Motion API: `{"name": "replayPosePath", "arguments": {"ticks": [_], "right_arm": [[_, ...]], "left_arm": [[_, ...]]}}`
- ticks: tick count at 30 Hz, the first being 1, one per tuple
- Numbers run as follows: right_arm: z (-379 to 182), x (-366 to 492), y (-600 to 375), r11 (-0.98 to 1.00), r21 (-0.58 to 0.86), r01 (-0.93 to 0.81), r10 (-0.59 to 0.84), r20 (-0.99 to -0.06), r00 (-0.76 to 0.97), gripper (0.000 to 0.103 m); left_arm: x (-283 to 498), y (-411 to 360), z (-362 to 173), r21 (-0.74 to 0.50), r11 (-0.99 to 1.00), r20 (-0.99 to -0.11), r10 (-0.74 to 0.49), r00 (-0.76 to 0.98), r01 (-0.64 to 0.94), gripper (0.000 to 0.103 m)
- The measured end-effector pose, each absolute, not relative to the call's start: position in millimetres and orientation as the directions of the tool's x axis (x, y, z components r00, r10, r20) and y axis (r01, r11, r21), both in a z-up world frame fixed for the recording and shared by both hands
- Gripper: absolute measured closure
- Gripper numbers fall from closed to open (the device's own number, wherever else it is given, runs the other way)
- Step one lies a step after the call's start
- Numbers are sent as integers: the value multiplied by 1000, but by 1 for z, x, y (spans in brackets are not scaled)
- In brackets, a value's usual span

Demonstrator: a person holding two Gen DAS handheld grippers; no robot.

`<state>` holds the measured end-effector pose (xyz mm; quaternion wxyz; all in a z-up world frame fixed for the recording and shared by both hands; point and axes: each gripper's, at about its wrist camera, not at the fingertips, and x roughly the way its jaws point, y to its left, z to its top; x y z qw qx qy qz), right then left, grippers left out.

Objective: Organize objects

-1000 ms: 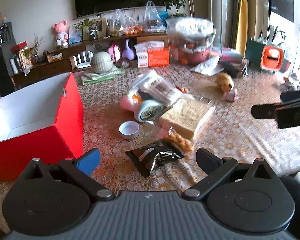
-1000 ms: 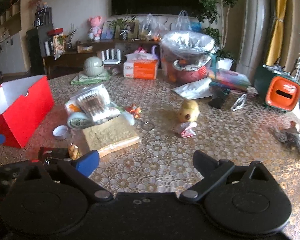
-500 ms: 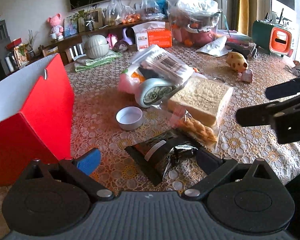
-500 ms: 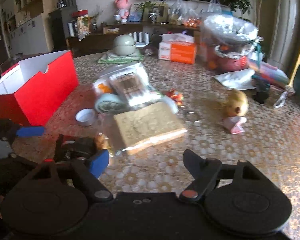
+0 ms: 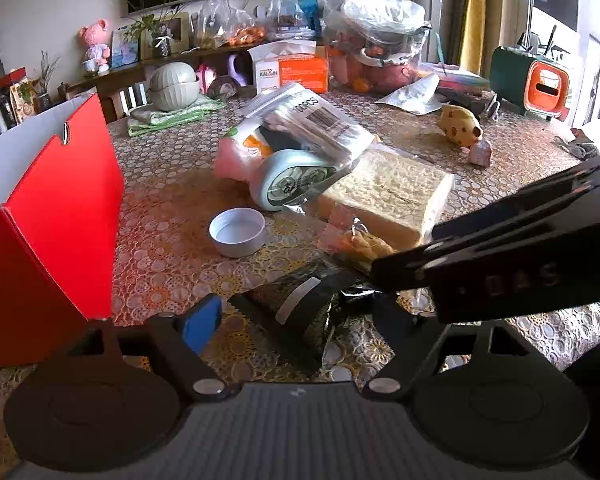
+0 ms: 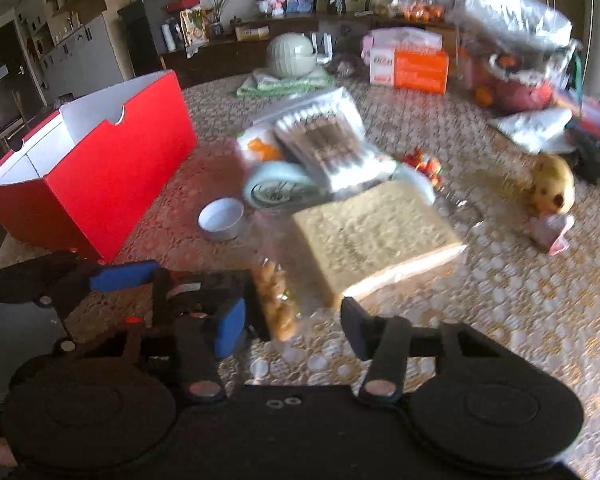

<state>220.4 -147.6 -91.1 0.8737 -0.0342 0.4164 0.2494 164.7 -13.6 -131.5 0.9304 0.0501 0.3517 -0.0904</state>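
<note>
A black snack packet [image 5: 296, 308] lies flat on the patterned tablecloth, between the spread fingers of my left gripper [image 5: 292, 316], which is open and not gripping it. My right gripper [image 6: 292, 326] is open too, low over a clear bag of twisted fried snacks [image 6: 276, 304]. In the left wrist view its black body [image 5: 500, 260] crosses in from the right and hides my left gripper's right fingertip. The open red box [image 5: 48, 208] stands at the left. The left gripper's blue pad [image 6: 124, 274] shows at the lower left of the right wrist view.
Just beyond the grippers sit a white cap [image 5: 238, 232], bagged bread [image 5: 388, 196], a bag of cotton swabs [image 5: 312, 124] over a teal round tin [image 5: 292, 184], and a yellow toy [image 5: 458, 124]. Boxes, bowls and bags crowd the far edge.
Both grippers dropped and moved forward toward the table. The black packet now lies between my left fingers. The right gripper swung left, close beside the left one.
</note>
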Motion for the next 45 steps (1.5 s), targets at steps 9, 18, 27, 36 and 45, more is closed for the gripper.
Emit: {"name": "replayPosePath", "arguments": {"ticks": [9,18,27,36,45], "right_arm": [[-95,220,-141,867,140,-478,403,-760,510,82],[-84,209,-147,874,152,-462,408,-744,528,85],[-62,192,-161,879,161,-448,419,-709,567,85],[-53,182,-171,885,164,-435,415,-700,582,85],[-54,182,-186,889,194,-415,424,-694,582,85]], "left_arm": [[163,-13,-132,-7,978,-672,-160,724,209,61],[157,-6,-125,-51,979,-671,-178,720,195,90],[144,-1,-109,-58,983,-639,-171,750,175,99],[137,2,-109,-85,981,-677,-186,712,175,99],[138,-1,-104,-60,974,-685,-200,701,219,74]]}}
